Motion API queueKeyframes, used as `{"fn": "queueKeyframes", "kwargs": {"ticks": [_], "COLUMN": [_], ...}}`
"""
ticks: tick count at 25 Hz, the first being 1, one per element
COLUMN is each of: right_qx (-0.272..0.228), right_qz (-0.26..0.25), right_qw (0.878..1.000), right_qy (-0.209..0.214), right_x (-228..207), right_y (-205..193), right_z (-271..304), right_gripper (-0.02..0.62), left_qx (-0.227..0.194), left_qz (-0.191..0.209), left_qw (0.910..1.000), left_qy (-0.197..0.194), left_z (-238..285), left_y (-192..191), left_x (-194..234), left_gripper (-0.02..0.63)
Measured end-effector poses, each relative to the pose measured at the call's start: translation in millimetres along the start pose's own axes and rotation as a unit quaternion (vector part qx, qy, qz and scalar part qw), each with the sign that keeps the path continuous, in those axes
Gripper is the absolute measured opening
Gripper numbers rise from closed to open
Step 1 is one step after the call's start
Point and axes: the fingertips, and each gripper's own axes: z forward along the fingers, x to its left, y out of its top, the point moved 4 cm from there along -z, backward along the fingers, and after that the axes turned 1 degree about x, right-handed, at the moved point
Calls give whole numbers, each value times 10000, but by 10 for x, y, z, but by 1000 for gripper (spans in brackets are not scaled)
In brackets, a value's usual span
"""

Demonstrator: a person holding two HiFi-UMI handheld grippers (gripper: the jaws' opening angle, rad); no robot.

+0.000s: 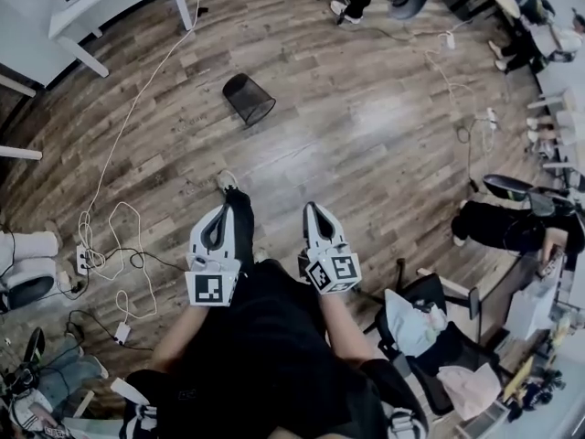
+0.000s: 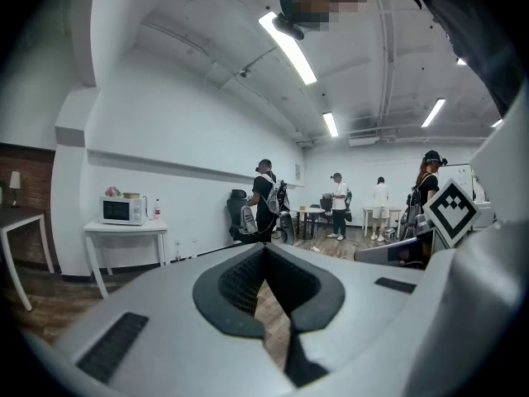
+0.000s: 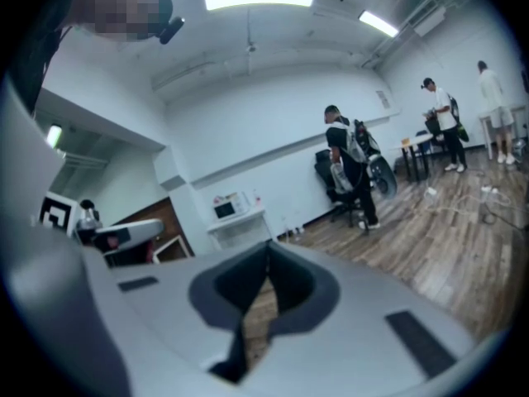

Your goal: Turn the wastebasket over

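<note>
A black mesh wastebasket [image 1: 248, 98] lies tipped on its side on the wooden floor, its open mouth facing lower right in the head view. My left gripper [image 1: 222, 210] and right gripper [image 1: 315, 208] are held side by side well short of it, close to my body, both shut with nothing in them. In the left gripper view the jaws of the left gripper [image 2: 266, 251] meet tip to tip, and the right gripper [image 3: 268, 263] looks the same in its own view. The wastebasket does not appear in either gripper view.
White cables [image 1: 114, 236] and power strips lie on the floor at the left. A white table [image 1: 110, 3] stands at the upper left. A chair with clothes [image 1: 430, 337] is at the lower right. People stand at the room's far side [image 2: 264, 197].
</note>
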Motion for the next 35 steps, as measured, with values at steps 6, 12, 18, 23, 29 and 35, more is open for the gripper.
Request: {"fn": "queueKeyframes", "kwargs": {"ticks": [6, 12, 18, 23, 29, 35], "right_qx": [155, 253, 371, 574, 1084, 1679], "right_qz": [71, 93, 280, 641, 812, 1037], "right_qw": [9998, 9994, 9983, 9952, 9898, 9793], "right_qy": [-114, -225, -354, -458, -432, -449], "right_x": [-256, -495, -834, -1299, -1943, -2619], "right_y": [260, 509, 512, 155, -609, -1525], "right_z": [1080, 2184, 3078, 3757, 4630, 5497], "right_gripper": [32, 32, 32, 34, 35, 94], "left_qx": [194, 148, 171, 269, 362, 246], "left_qz": [-56, -181, -261, -298, -117, -267], "left_qw": [9997, 9994, 9992, 9990, 9992, 9993], "left_qy": [-150, -267, -256, -209, -117, 14], "left_z": [990, 1930, 2607, 3059, 3578, 4101], "left_y": [97, 314, 377, 158, -235, -718], "left_x": [567, 1150, 1550, 1712, 1819, 1929], "left_gripper": [34, 34, 34, 34, 34, 34]}}
